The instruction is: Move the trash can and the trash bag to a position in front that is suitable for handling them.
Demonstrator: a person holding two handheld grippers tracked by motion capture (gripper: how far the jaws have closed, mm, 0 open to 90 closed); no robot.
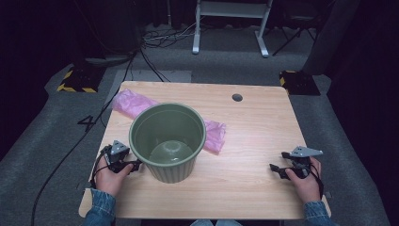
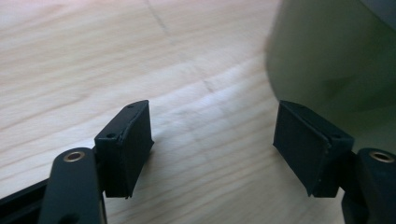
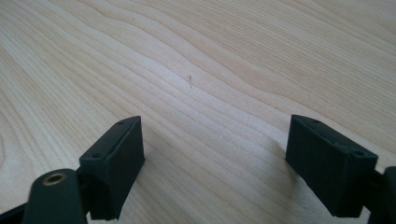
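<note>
From the high view, your left gripper (image 1: pixel 136 165) sits low on the wooden table (image 1: pixel 254 136), its tips just beside the lower wall of the green bucket (image 1: pixel 168 141); from this angle you cannot quite tell whether they touch it. The bucket stands upright near the table's left-middle, and a pink plastic bag (image 1: pixel 141 104) lies flat behind it, one end showing on the bucket's far left, the other on its right. Your right gripper (image 1: pixel 278 163) rests near the table's right edge, well apart from the bucket, with nothing near its tips.

In the left gripper view, your left gripper (image 2: pixel 212 144) has its jaws spread wide with only bare table between them. The bucket's green wall (image 2: pixel 336 60) rises at the upper right, right behind the right-hand jaw; the picture is soft there, so contact is unclear. Nothing is grasped.

In the right gripper view, your right gripper (image 3: pixel 212 163) also has its jaws released and wide apart, low over plain wood grain, holding nothing.
</note>
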